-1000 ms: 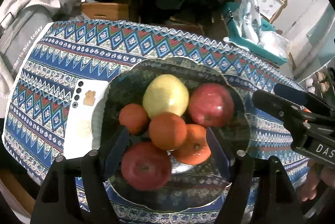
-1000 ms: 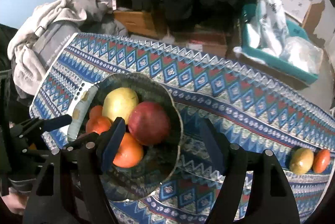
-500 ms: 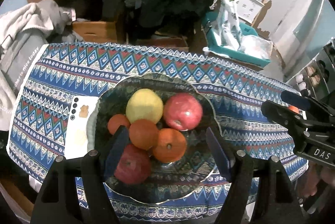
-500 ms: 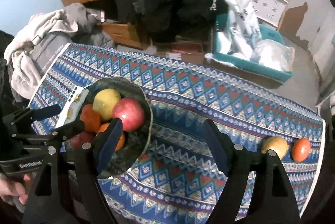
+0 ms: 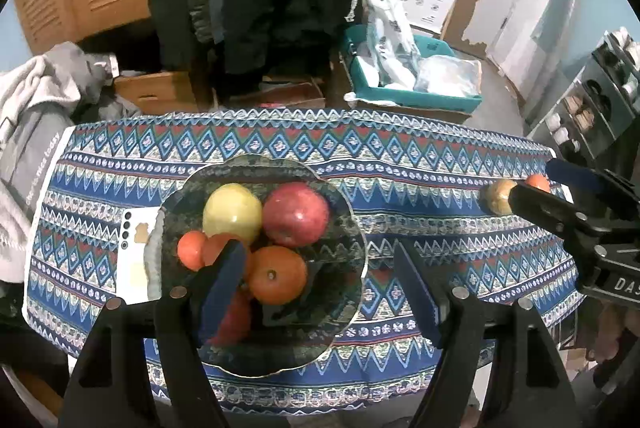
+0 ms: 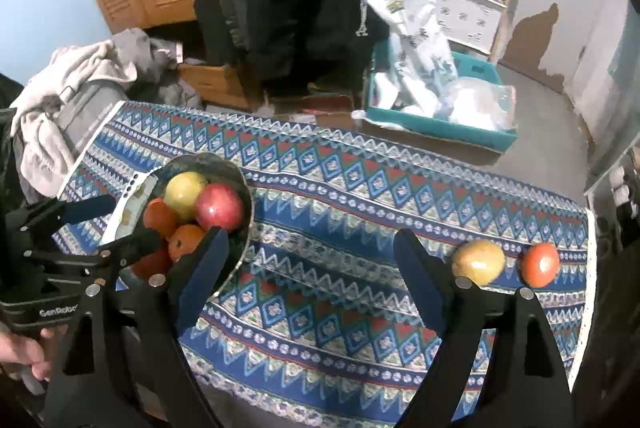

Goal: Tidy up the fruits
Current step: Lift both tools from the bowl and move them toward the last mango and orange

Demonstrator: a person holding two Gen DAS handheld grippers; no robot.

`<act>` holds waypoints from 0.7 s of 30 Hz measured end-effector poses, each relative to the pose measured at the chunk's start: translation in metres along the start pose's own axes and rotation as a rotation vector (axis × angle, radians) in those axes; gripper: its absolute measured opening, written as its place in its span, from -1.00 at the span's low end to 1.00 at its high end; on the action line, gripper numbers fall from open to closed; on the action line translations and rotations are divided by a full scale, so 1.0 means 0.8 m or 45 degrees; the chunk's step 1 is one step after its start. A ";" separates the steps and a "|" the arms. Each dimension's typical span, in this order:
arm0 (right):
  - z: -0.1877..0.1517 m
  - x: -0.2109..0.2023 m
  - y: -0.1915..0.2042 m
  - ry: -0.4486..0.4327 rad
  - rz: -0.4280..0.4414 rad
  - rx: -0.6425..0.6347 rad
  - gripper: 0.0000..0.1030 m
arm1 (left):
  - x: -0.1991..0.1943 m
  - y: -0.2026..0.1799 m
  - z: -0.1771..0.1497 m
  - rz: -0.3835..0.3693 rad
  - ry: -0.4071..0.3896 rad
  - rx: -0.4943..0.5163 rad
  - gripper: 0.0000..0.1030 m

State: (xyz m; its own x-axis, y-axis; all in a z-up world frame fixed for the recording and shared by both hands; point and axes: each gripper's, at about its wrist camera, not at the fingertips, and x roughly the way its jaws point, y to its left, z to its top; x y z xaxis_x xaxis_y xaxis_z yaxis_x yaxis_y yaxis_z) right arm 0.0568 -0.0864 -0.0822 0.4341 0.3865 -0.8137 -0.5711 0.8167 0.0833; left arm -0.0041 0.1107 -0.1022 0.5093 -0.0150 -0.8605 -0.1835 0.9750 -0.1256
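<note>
A dark glass bowl (image 5: 344,211) (image 6: 236,179) sits on the patterned tablecloth, holding a yellow apple (image 5: 232,214), red apples (image 5: 296,214) and oranges (image 5: 278,280). A yellow-brown fruit (image 6: 478,262) and a small red-orange fruit (image 6: 540,264) lie on the cloth at the far right; they also show in the left wrist view (image 5: 498,196). My left gripper (image 5: 316,292) is open and empty above the bowl's near side. My right gripper (image 6: 312,280) is open and empty over bare cloth between bowl and loose fruits.
A white phone (image 5: 134,260) lies left of the bowl, partly under it. Grey clothes (image 6: 68,95) are heaped past the table's left end. A teal crate (image 6: 440,123) with bags and cardboard boxes stand on the floor beyond the table. A shelf stands at the back right.
Both grippers have pulled back and up from the bowl, so more of the table shows. The two loose fruits at the right have come into the left wrist view. Both stay open.
</note>
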 end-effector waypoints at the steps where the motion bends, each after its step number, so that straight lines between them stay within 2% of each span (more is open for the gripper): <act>1: -0.001 -0.002 -0.003 -0.004 -0.008 0.000 0.67 | 0.000 -0.004 0.000 0.001 0.000 0.009 0.51; 21: -0.057 -0.042 -0.087 -0.009 -0.093 0.122 0.68 | -0.001 -0.093 -0.004 -0.014 0.011 0.186 0.51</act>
State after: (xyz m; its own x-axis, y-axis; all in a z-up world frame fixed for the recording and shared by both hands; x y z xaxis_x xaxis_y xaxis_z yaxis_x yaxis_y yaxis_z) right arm 0.0506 -0.1760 -0.0869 0.4770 0.3275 -0.8156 -0.4687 0.8798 0.0792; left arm 0.0062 0.0376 -0.0941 0.5035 -0.0272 -0.8636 -0.0530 0.9967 -0.0623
